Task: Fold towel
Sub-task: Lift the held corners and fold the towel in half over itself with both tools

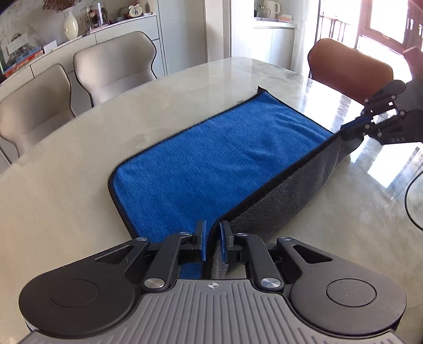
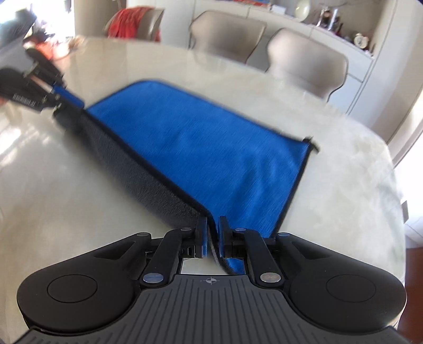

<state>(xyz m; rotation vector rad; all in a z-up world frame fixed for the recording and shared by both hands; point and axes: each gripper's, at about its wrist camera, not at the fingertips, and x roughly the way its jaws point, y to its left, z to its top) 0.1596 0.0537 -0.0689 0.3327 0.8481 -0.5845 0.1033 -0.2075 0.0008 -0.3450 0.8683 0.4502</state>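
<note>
A towel [image 1: 211, 156], blue on top and grey underneath, lies on a pale marble table [image 1: 66, 185]. My left gripper [image 1: 212, 242] is shut on one near corner of the towel and holds it lifted. My right gripper [image 1: 354, 129] is shut on the other corner of the same edge, seen at the right of the left wrist view. The lifted edge stretches taut between them and shows its grey underside [image 1: 277, 198]. In the right wrist view the towel [image 2: 211, 158] runs from my right gripper [image 2: 211, 234] to the left gripper [image 2: 71, 105]. The far edge rests flat on the table.
Beige chairs [image 1: 116, 63] stand along the table's far side, and a brown chair [image 1: 349, 66] at its right end. A black cable [image 1: 409, 201] curves on the table at the right. A sideboard with a vase [image 1: 70, 25] is behind.
</note>
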